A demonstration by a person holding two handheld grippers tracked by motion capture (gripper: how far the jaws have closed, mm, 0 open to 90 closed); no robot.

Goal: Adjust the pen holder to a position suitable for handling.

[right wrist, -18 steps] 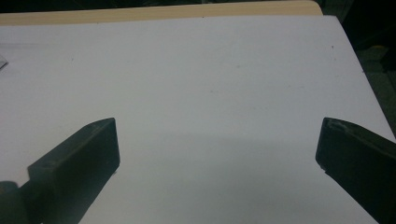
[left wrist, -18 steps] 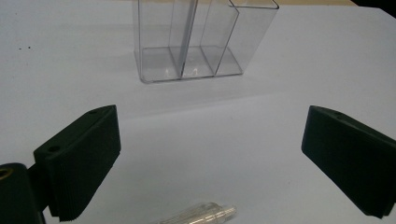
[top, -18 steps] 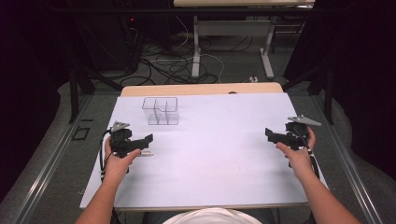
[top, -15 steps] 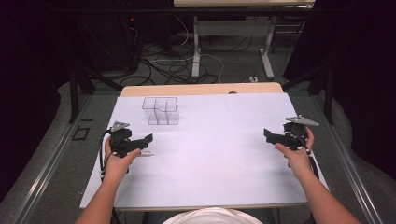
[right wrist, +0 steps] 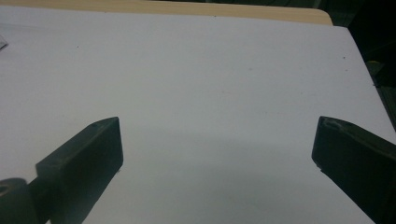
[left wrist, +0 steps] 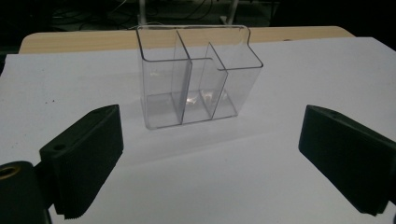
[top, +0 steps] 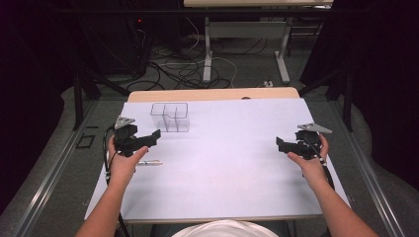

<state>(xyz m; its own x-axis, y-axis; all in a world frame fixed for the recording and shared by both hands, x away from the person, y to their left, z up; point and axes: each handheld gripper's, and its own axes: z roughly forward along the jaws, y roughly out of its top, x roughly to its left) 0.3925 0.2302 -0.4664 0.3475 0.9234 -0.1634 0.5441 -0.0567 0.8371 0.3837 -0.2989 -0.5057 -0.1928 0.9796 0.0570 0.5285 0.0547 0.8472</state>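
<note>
A clear plastic organizer (top: 170, 117) with three compartments stands upright and empty on the white table top (top: 222, 177), at the back left. My left gripper (top: 156, 135) hovers just in front of it and to its left, pointing toward it. In the left gripper view the organizer (left wrist: 196, 79) stands beyond the left gripper (left wrist: 210, 158), whose jaws are open wide with nothing between them. My right gripper (top: 278, 143) is near the table's right edge, pointing inward. In the right gripper view the right gripper (right wrist: 215, 163) is open over bare white surface.
A thin pen-like object (top: 149, 162) lies on the table beside the left hand. A wooden strip (top: 212, 94) runs along the table's far edge. Beyond it are cables and table legs (top: 207, 49) on the floor.
The left gripper has shifted a little toward the organizer. The right gripper has edged slightly inward. Both stay open.
</note>
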